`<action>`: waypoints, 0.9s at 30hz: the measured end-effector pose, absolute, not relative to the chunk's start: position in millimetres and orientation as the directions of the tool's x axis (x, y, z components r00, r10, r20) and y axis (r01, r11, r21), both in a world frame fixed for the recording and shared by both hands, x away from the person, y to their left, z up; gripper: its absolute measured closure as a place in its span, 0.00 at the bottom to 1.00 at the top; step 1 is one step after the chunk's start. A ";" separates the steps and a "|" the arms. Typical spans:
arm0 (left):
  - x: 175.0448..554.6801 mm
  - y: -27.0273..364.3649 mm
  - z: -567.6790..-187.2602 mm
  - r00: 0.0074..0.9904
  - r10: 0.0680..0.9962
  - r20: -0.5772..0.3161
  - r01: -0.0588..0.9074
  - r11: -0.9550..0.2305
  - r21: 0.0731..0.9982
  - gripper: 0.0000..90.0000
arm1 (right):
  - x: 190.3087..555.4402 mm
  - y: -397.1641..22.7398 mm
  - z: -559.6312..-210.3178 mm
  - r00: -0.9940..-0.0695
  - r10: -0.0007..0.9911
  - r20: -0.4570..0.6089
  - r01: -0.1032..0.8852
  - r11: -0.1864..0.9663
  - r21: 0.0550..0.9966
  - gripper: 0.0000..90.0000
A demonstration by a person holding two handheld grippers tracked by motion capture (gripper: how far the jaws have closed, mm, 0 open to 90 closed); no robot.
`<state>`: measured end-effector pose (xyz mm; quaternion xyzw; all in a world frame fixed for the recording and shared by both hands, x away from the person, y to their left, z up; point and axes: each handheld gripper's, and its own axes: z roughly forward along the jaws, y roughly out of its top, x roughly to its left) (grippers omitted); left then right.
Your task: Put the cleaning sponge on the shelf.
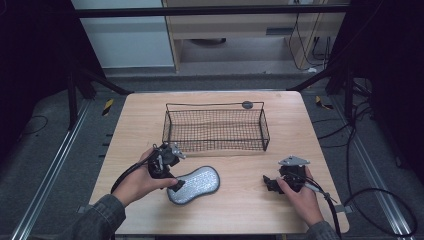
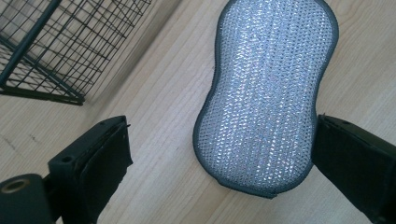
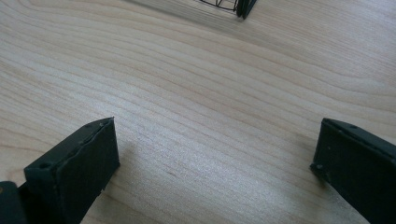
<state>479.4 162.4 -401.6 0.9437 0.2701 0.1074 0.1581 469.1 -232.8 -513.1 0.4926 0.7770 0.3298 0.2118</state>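
A silver scrubbing pad lies flat on the tabletop with the left gripper's jaws spread around its near end.

The scrubbing pad [image 1: 194, 184], peanut-shaped with a grey stitched border, rests on the wooden tabletop [image 1: 240, 205] a little left of the middle and towards the near edge, its long axis slanting from near-left to far-right. The left gripper [image 1: 176, 184] hangs over the pad's near-left end with its jaws wide apart; in the left gripper view one jaw sits just beside the pad's edge and the other stands off on bare wood, neither pinching it. The right gripper [image 1: 267, 183] rests near the near right corner, well apart from the pad, jaws wide and holding nothing. A black wire basket [image 1: 215, 129] stands beyond the pad, towards the far edge.
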 end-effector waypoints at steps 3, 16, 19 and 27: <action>480.0 157.5 -402.4 0.840 0.530 0.116 0.466 -0.815 0.344 0.05 | 469.3 -232.6 -513.3 -0.425 0.905 -0.003 0.625 0.296 0.722 0.00; 482.1 142.4 -405.3 0.865 0.493 0.092 0.448 -0.842 0.299 0.05 | 469.9 -232.8 -513.3 -0.428 0.904 -0.007 0.624 0.301 0.721 0.00; 483.5 138.6 -407.0 0.870 0.485 0.090 0.445 -0.851 0.279 0.05 | 470.2 -232.7 -513.2 -0.428 0.904 -0.005 0.624 0.300 0.722 0.00; 489.0 130.5 -413.4 0.879 0.470 0.080 0.441 -0.865 0.239 0.05 | 470.8 -232.6 -513.3 -0.426 0.904 -0.006 0.624 0.299 0.721 0.00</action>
